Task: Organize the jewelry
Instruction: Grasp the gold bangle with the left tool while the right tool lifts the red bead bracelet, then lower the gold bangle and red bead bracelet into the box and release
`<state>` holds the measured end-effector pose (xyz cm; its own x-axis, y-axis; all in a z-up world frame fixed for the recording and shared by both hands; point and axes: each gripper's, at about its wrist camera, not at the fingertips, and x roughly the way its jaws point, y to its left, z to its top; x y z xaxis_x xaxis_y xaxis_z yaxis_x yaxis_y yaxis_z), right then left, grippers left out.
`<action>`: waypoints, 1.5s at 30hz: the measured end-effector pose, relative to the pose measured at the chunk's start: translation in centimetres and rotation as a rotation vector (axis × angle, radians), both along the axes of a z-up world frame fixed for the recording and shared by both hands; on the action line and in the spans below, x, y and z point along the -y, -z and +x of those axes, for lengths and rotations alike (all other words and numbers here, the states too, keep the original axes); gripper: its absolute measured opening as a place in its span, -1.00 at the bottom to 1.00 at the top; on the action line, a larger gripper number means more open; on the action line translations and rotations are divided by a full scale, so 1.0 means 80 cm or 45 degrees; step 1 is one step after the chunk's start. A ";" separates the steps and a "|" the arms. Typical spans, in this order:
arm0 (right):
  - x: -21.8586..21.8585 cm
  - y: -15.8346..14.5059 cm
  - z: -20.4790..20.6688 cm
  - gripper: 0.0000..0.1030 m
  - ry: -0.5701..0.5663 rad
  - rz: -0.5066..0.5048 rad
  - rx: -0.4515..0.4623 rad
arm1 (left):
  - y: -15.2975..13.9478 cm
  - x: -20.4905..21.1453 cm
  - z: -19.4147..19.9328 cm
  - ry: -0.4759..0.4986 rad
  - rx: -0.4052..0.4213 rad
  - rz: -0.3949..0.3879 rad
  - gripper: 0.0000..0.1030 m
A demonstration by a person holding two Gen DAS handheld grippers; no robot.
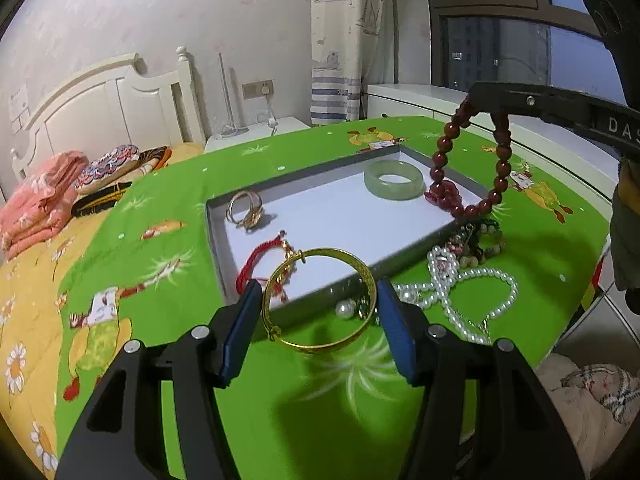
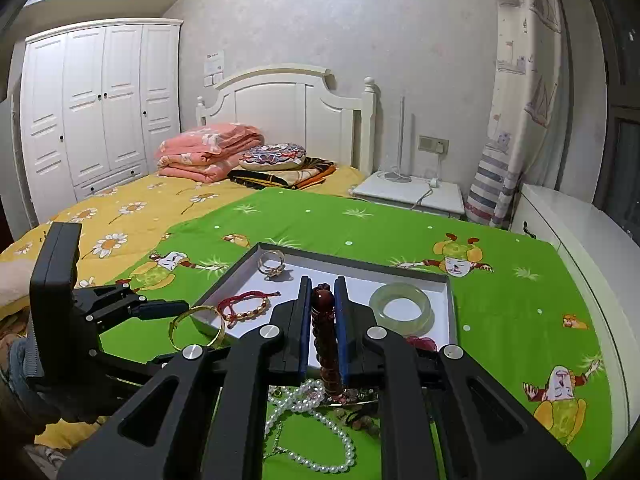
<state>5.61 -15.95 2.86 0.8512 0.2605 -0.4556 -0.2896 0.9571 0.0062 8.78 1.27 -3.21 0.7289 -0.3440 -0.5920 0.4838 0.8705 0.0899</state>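
Observation:
A grey-rimmed white tray (image 1: 304, 176) (image 2: 352, 266) lies on the green cloth. In it are gold rings (image 1: 245, 210) (image 2: 272, 263), a red cord bracelet (image 1: 264, 258) (image 2: 245, 305) and a jade bangle (image 1: 394, 179) (image 2: 401, 307). My left gripper (image 1: 318, 300) is shut on a gold bangle (image 1: 320, 300) (image 2: 196, 328) and holds it over the tray's near rim. My right gripper (image 2: 323, 308) is shut on a dark red bead bracelet (image 1: 468, 168) (image 2: 326, 344), which hangs above the tray's right end. A pearl necklace (image 1: 460, 292) (image 2: 312, 428) lies outside the tray.
A pile of mixed bead jewelry (image 1: 476, 240) (image 2: 360, 412) and a loose pearl (image 1: 346, 309) lie on the cloth beside the tray. Behind are a yellow bed with a folded pink blanket (image 2: 208, 152), a white nightstand (image 2: 412, 194) and a windowsill (image 1: 520, 128).

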 end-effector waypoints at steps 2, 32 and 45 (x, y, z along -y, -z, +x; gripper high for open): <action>-0.001 0.000 0.006 -0.77 0.002 -0.008 -0.004 | -0.003 0.004 0.006 0.009 0.004 0.005 0.11; -0.021 0.072 0.241 -0.75 0.046 0.179 -0.426 | 0.033 0.051 0.143 -0.044 -0.252 -0.043 0.11; 0.021 0.054 0.212 0.18 0.084 0.197 -0.361 | 0.020 0.038 0.129 -0.117 -0.158 -0.052 0.66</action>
